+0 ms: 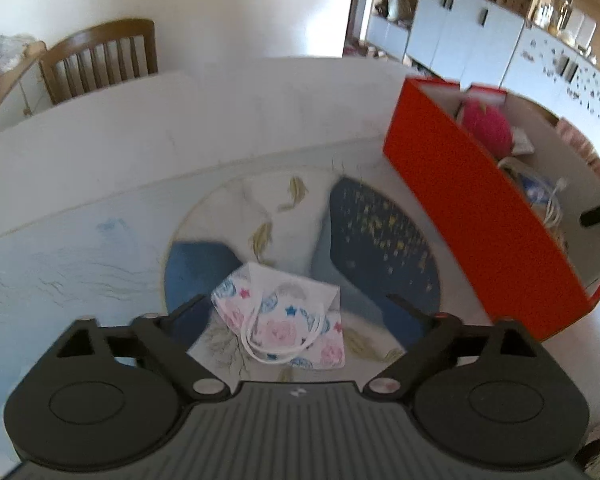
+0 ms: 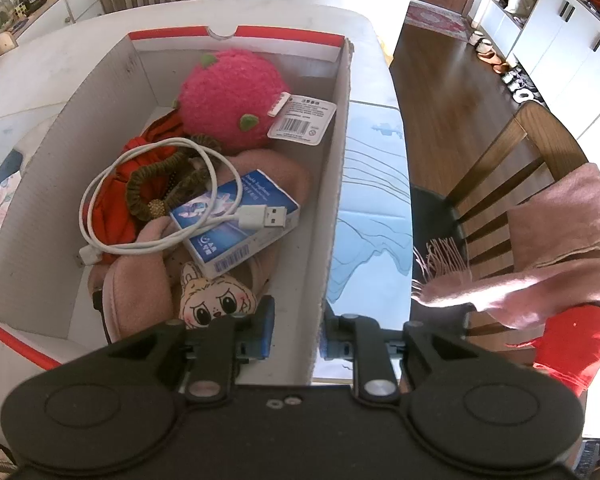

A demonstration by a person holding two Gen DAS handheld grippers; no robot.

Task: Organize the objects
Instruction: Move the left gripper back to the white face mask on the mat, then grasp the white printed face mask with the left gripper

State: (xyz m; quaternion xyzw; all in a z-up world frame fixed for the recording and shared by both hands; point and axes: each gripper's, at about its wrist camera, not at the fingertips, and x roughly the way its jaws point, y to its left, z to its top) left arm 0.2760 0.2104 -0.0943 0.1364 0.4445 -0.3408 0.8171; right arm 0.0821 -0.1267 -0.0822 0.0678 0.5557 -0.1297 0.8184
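— Where's the face mask [image 1: 280,316]?
— Flat on the surface [image 1: 80,240], between the left claw [image 1: 296,300] fingers, which are spread wide and not touching it.
— And the right claw [image 2: 296,320]?
— It straddles the red box [image 2: 336,184] wall, jaws narrowly apart; whether they pinch it, I cannot tell.

White tabletop [image 1: 100,152] under a pale blue printed cloth [image 1: 60,264] with a round fish-and-leaf pattern, a folded patterned face mask [image 1: 284,316] lying flat on it, an open red cardboard box [image 1: 472,208] standing near its edge.
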